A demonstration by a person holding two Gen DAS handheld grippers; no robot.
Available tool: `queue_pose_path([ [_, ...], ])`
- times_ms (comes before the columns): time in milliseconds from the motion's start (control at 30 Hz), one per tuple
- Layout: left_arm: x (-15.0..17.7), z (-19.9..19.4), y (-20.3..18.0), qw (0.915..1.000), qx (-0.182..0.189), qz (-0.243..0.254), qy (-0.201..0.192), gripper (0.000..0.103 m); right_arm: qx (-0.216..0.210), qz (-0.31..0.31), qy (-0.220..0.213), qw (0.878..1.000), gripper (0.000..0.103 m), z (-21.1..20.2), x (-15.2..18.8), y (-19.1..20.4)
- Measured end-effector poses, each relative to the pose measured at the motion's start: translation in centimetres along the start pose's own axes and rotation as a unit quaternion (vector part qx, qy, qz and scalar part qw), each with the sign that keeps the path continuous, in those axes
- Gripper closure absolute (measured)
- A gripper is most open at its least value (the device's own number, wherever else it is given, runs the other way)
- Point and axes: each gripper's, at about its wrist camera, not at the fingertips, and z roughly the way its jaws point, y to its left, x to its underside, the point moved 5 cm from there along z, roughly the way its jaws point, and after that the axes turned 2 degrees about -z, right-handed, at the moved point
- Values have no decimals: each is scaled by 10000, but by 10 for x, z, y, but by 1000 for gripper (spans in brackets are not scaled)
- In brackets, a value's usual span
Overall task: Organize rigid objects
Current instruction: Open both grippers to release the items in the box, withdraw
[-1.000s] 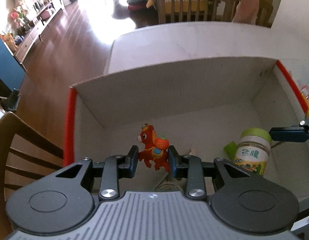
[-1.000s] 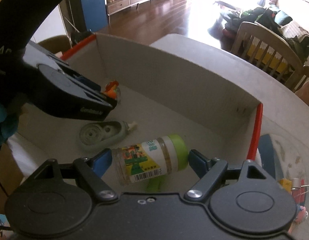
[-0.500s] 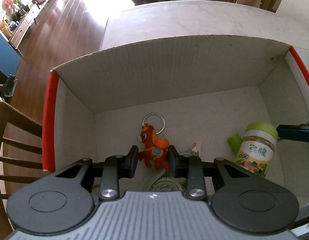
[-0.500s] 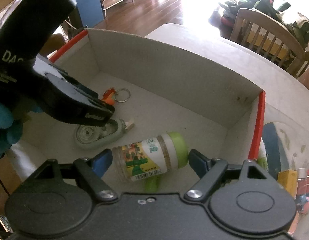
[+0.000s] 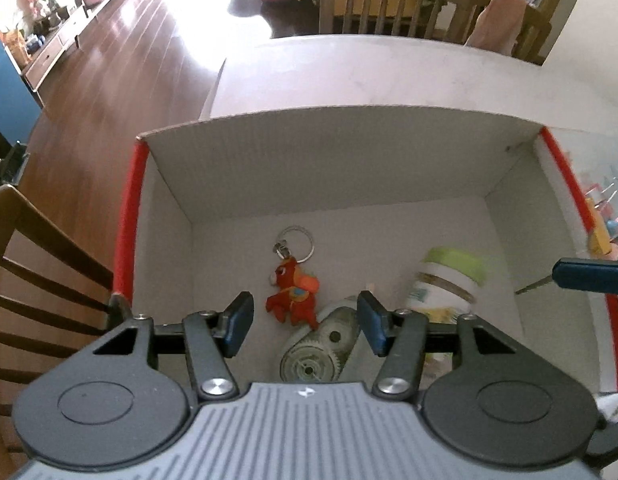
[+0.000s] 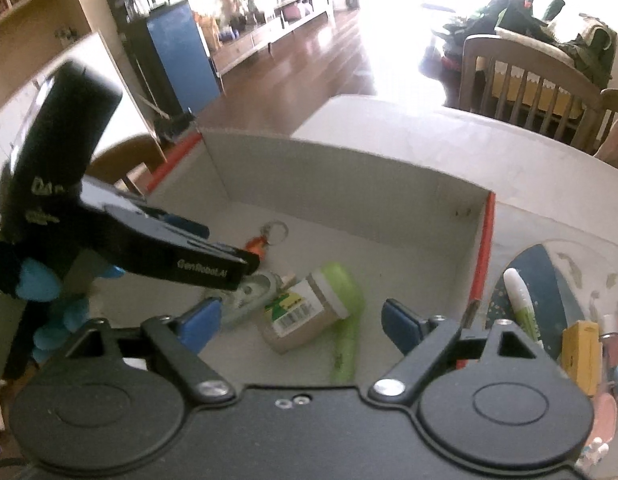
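White table (image 5: 389, 72), red-edged box (image 5: 127, 232), left hand-held gripper (image 5: 305, 322) just opening above keychain (image 5: 293, 292), right hand-held gripper (image 6: 299, 318) wide.

The open cardboard box (image 5: 349, 168) is showing pale grey-white walls with finely ribbed corrugation and bright red tape running along its two side rims. Lying on its floor, the small horse-shaped key-ring charm (image 5: 293, 294) is showing red with orange and a touch of blue, hanging from a silvery metal ring. The lidded plastic jar (image 6: 309, 308) is wearing a lime-green cap over a beige body, its label carrying green print and a black-and-white barcode. The translucent correction-tape dispenser (image 5: 315, 350) is looking greyish green, with pale gears inside. The surrounding tabletop (image 5: 369, 76) is appearing whitish.
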Motion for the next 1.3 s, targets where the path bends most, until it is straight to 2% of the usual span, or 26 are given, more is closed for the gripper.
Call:
queue_pose_path([
  [200,-13,-30,2,9994,-29,-65,-348,47,-205,169,-449,9986,10,-38,4,0],
  [433,-16,-71,-12,9963,138,-42,-845,47,-251,287,-917,9951,6,-80,15,-4],
  [567,-7,-92,-25,9938,284,-76,-1076,34,-269,437,-1147,9921,5,-103,21,-11],
  [700,1,-107,-38,9913,406,-80,-1250,32,-228,565,-1324,9893,3,-121,30,-25],
  [867,7,-121,-62,9880,561,-36,-1440,22,-84,673,-1451,9871,2,-142,55,-48],
  [1033,10,-121,-91,9862,675,83,-1508,22,211,722,-1460,9864,2,-157,83,-74],
  [1300,10,-116,-142,9832,915,162,-1568,16,465,809,-1346,9865,2,-160,116,-110],
])
